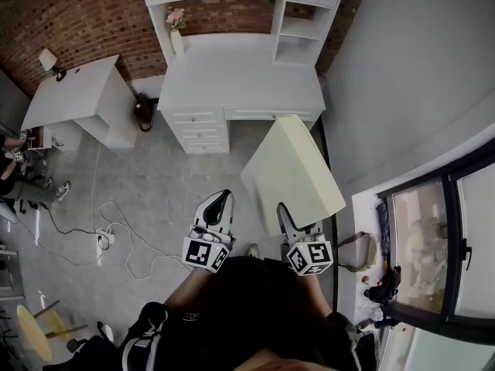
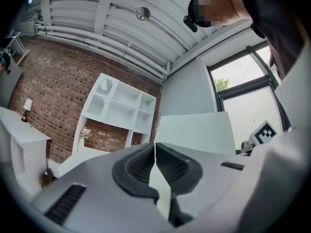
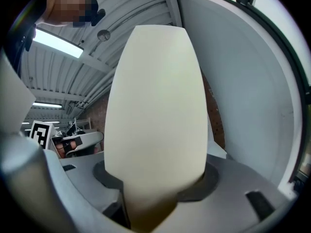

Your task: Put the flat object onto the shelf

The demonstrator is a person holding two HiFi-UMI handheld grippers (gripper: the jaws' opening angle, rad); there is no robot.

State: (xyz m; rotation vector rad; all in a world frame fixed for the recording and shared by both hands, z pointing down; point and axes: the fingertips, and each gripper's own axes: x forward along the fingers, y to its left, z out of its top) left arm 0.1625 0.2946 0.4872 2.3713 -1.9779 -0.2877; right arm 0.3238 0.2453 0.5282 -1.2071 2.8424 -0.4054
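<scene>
Right gripper (image 1: 288, 216) is clamped on the board (image 1: 292, 172), its jaws pinching the near edge. From there the pale cream board runs up and away from me, tilted, toward the far right. It is off the shelf (image 1: 302, 22), held in the air over the floor, on the near side of the white desk (image 1: 240, 76) and beside the grey wall on the right. Left gripper (image 1: 220, 205) sits just left of the right one, apart from the board, with its jaws pressed together on nothing.

From the head view I get the layout: the shelf stands on the far side of the desk against the brick wall (image 1: 85, 14), and a white cable (image 1: 116, 238) trails over the floor at left.

Only the right gripper view shows the grip itself. The board (image 3: 155, 106) fills the middle and drops down between the dark pads (image 3: 209, 181). The other gripper shows small at the left edge (image 3: 73, 140).

Only the left gripper view shows its own jaws meeting at the tips (image 2: 155, 152). Past them I see the board's broad face (image 2: 194, 132) on the right and the shelf's open compartments (image 2: 121, 106) to the left.
</scene>
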